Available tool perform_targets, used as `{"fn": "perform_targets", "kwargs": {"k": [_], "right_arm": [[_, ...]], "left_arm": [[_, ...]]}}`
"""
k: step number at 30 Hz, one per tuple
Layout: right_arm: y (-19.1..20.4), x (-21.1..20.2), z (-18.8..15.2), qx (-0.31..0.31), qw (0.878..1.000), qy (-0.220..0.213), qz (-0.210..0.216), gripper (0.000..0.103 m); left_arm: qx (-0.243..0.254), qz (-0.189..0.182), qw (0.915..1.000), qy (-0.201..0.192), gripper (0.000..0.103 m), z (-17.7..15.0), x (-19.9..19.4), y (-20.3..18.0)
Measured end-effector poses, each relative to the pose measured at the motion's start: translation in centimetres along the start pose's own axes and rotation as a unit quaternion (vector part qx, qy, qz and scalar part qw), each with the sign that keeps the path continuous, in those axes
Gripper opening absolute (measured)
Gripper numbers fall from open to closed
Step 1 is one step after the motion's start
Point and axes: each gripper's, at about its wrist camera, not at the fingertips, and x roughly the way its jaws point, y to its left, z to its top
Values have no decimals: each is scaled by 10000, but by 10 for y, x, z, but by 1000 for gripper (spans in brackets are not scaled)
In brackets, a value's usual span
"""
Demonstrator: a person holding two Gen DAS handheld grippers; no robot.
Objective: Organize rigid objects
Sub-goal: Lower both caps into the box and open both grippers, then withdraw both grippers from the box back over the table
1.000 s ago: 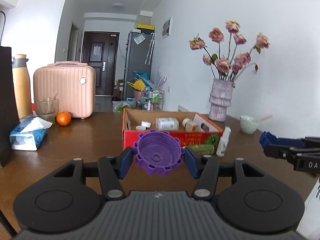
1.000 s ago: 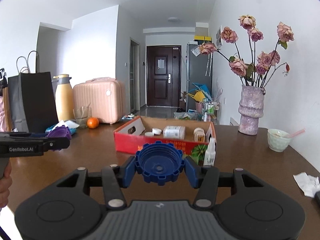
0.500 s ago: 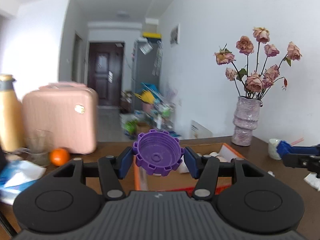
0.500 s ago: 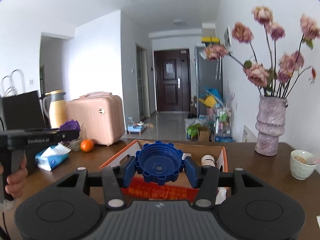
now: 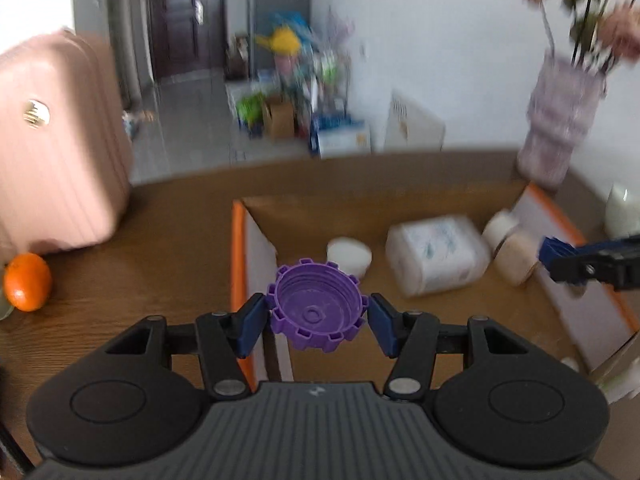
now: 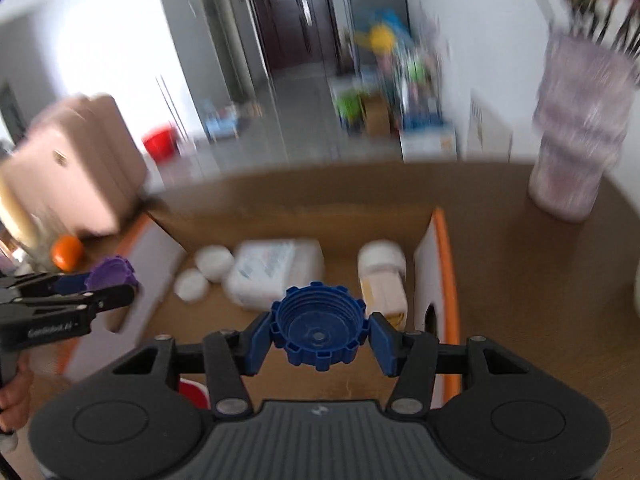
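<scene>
1. Two notched plastic caps are in play: one purple ridged plastic cap (image 5: 317, 306) and one blue ridged plastic cap (image 6: 318, 333).
2. The left hand-held gripper (image 5: 316, 320) pinches the purple cap between its two blue pads, open side toward the camera, held over the near left part of the box.
3. The right hand-held gripper (image 6: 318, 340) pinches the blue cap the same way, held over the near middle of the box.
4. One open cardboard box with orange-edged walls (image 6: 442, 280) sits on the brown wooden surface (image 5: 168, 240); both caps hang above its interior.
5. Inside the box: one white rectangular plastic bottle lying on its side (image 5: 438, 254), two small white round lids (image 6: 214, 262) (image 6: 191, 285), and one beige container with a white cap (image 6: 382, 276) by the right wall.
6. The box floor in front of these items, beneath the caps, is bare cardboard.
7. Outside the box: one pink hard-shell case (image 5: 56, 148) and one orange fruit (image 5: 27, 282) to the left, one lavender textured vase (image 6: 576, 152) at the far right.
8. Both views are motion-blurred.
</scene>
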Motion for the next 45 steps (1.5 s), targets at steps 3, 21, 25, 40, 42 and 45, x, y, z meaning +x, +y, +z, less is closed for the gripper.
{"fn": "perform_targets", "kwargs": {"k": [3,21,25,40,42,45], "right_arm": [[15,28,4,-263,9987,244,-356,52],[38,-55,-4,-438,9967,-293,-609,76],[46,-106,-21,-465,9942,-822,-517,84],[50,-226,-143,-402,9645,-2583,-376,89],[47,-233,-168,-390,9589,-2787,-368,90],[45,-243,-212,-461,9484,-3106,-432,90]], "left_arm": [[112,-130,9994,288,59,2,17,-2],[73,53,9998,-199,97,14,-80,-12],[8,177,9978,-642,103,3,-134,-16],[112,906,9690,-2297,103,-118,-250,-68],[180,946,9641,-2474,103,-142,-256,-77],[328,978,9567,-2724,103,-180,-266,-88]]}}
